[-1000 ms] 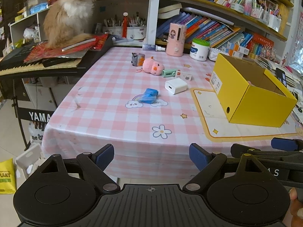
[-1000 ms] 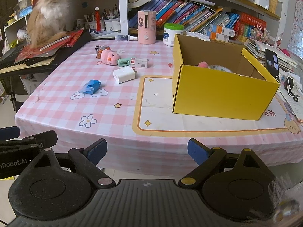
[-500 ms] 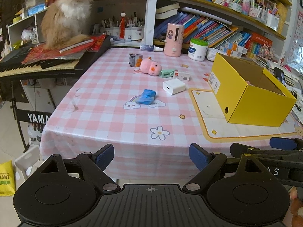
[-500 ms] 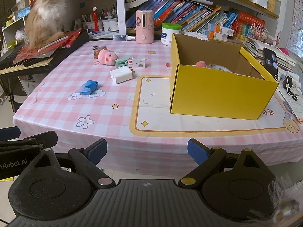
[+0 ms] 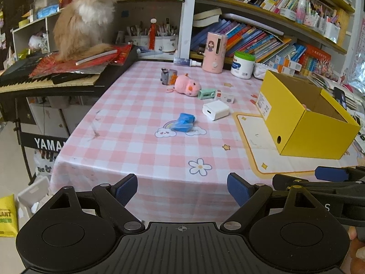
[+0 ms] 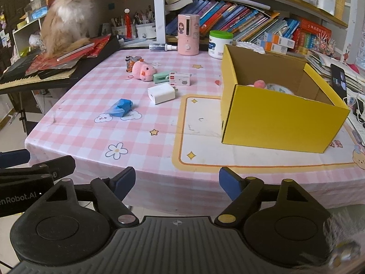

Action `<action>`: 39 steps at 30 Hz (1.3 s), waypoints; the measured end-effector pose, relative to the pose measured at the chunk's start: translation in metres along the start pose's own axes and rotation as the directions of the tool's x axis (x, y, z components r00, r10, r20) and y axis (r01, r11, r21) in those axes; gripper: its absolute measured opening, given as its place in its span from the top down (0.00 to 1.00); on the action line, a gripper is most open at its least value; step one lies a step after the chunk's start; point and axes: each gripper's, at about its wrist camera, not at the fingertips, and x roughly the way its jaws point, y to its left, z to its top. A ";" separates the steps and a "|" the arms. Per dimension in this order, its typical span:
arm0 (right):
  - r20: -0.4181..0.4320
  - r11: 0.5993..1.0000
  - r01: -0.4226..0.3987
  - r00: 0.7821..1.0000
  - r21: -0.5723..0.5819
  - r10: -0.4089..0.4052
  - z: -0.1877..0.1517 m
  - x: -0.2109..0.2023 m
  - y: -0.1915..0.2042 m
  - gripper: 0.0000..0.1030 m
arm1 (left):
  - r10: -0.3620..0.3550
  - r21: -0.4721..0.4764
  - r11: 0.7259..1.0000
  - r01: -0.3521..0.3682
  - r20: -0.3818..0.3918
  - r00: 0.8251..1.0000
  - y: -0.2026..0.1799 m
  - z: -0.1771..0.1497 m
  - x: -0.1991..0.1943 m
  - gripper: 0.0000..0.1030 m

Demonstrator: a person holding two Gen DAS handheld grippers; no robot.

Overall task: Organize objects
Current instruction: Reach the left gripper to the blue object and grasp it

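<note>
On the pink checked table lie a blue packet (image 5: 183,125) (image 6: 121,107), a white charger (image 5: 215,110) (image 6: 161,93), a pink plush pig (image 5: 187,87) (image 6: 143,71), a green case (image 5: 206,94) (image 6: 160,77) and a small white box (image 5: 224,96) (image 6: 180,79). An open yellow box (image 5: 305,123) (image 6: 278,116) stands at the right with pink and white items inside. My left gripper (image 5: 182,188) and right gripper (image 6: 177,183) are open and empty, side by side before the table's front edge.
A cat (image 5: 85,17) sits on papers on a keyboard (image 5: 45,80) at the table's left. A pink dispenser (image 6: 188,34), a white jar (image 6: 220,44) and bookshelves (image 5: 262,38) line the back. A phone (image 6: 338,80) lies right of the box.
Both grippers have drifted slightly nearer the table and a little left. Jaws stay open. No object has moved.
</note>
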 end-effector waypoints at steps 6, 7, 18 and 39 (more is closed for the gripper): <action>-0.008 1.000 -0.015 1.000 -0.005 0.015 0.012 0.017 -0.001 0.32 | 0.006 -0.010 1.000 -0.007 -0.007 1.000 0.003 0.010 0.018 0.16; -0.007 1.000 -0.018 1.000 -0.004 0.018 0.016 0.022 -0.001 0.32 | 0.010 -0.009 1.000 -0.010 -0.010 1.000 0.004 0.013 0.022 0.16; 0.011 0.997 -0.063 0.998 -0.043 0.063 0.069 0.074 0.004 0.34 | 0.046 -0.046 0.998 -0.048 -0.047 0.998 0.013 0.046 0.073 0.16; -0.086 0.989 -0.128 0.989 -0.069 0.122 0.144 0.185 0.010 0.34 | 0.012 0.029 1.000 -0.008 -0.128 0.992 0.003 0.092 0.167 0.44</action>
